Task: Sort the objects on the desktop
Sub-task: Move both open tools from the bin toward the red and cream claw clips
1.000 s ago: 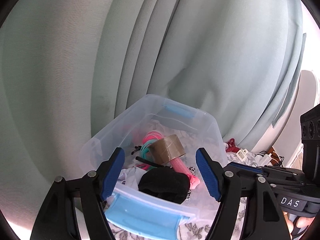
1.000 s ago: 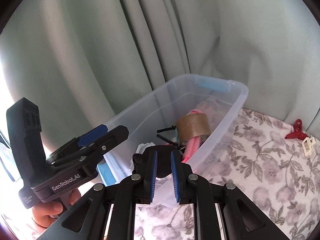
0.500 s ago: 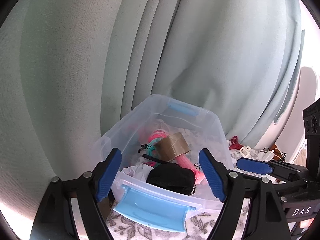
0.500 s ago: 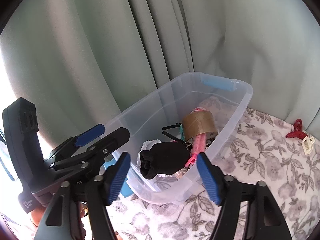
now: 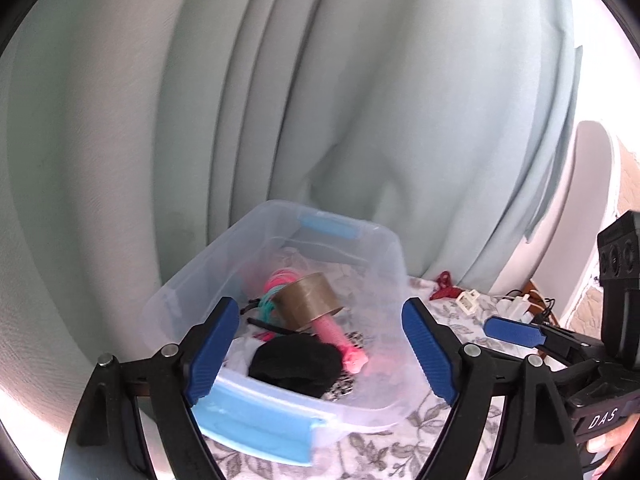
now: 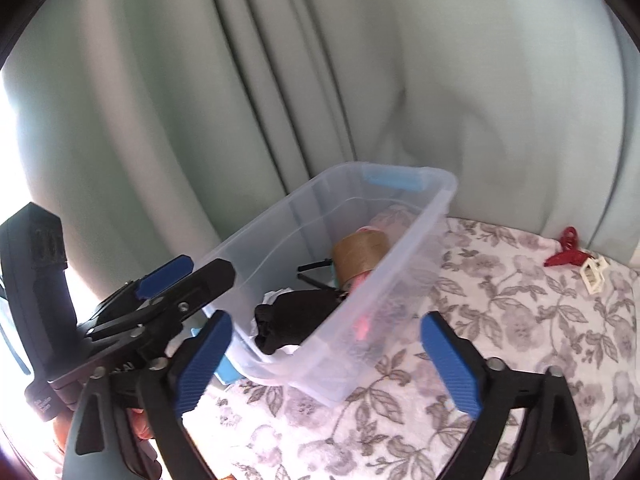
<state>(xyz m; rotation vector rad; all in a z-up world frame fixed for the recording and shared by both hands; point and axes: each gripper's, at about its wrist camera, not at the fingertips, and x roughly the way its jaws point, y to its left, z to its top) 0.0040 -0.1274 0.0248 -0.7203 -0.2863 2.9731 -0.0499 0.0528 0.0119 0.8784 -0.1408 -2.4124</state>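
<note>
Black cloth bundle (image 5: 294, 364) lies in the clear bin (image 6: 436, 200) at the bed's curtain-side edge. Right gripper (image 6: 328, 364) jaws are opening, empty; left gripper (image 5: 316, 350) opening, empty. Back both out slowly, clear of the rim.

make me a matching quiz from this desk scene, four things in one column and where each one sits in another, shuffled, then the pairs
Things:
1. black cloth bundle
2. brown tape roll
3. red clip
4. blue handle

Places:
A. on the floral cloth, outside the bin
B. on the clear bin's near end wall
C. inside the bin, near end
D. inside the bin, mid-way, over a pink tube

Pairs: 1-C, 2-D, 3-A, 4-B
</note>
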